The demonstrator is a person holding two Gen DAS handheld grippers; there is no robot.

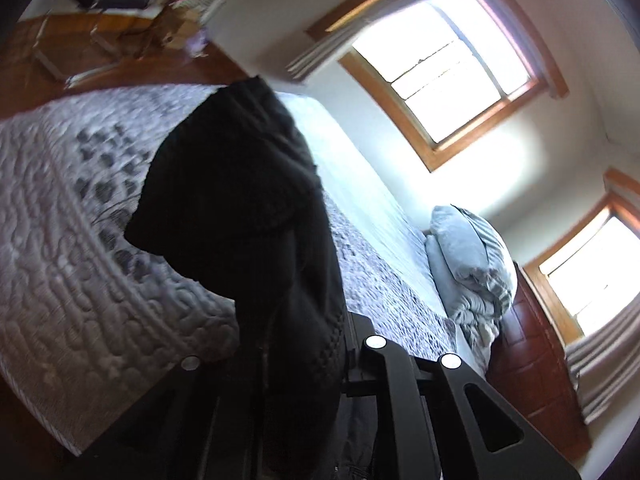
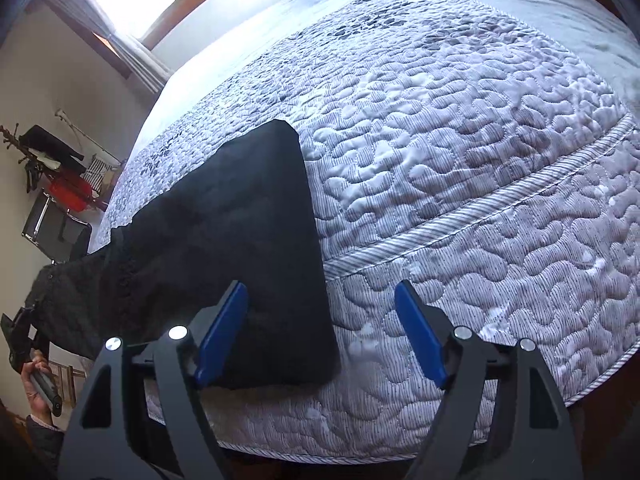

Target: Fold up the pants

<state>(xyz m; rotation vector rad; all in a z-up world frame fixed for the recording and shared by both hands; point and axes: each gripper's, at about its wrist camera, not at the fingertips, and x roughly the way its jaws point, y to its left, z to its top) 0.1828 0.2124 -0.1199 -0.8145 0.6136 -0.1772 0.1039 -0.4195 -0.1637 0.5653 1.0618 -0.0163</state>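
The black pants [image 2: 224, 248] lie partly folded on the quilted grey bedspread [image 2: 460, 152], one end stretching off the bed's left side to my left gripper [image 2: 24, 328], which is shut on that end. In the left wrist view the pants [image 1: 248, 200] hang from the gripper [image 1: 304, 344] and cover its fingertips. My right gripper [image 2: 322, 312] is open and empty, its blue pads [image 2: 224, 332] straddling the near folded corner of the pants, just above the bed.
A crumpled light blue duvet [image 1: 468, 264] lies at the head of the bed near a wooden headboard [image 1: 532, 352]. Two bright windows [image 1: 444, 72] are on the wall. A chair with red and black items [image 2: 60, 200] stands beyond the bed.
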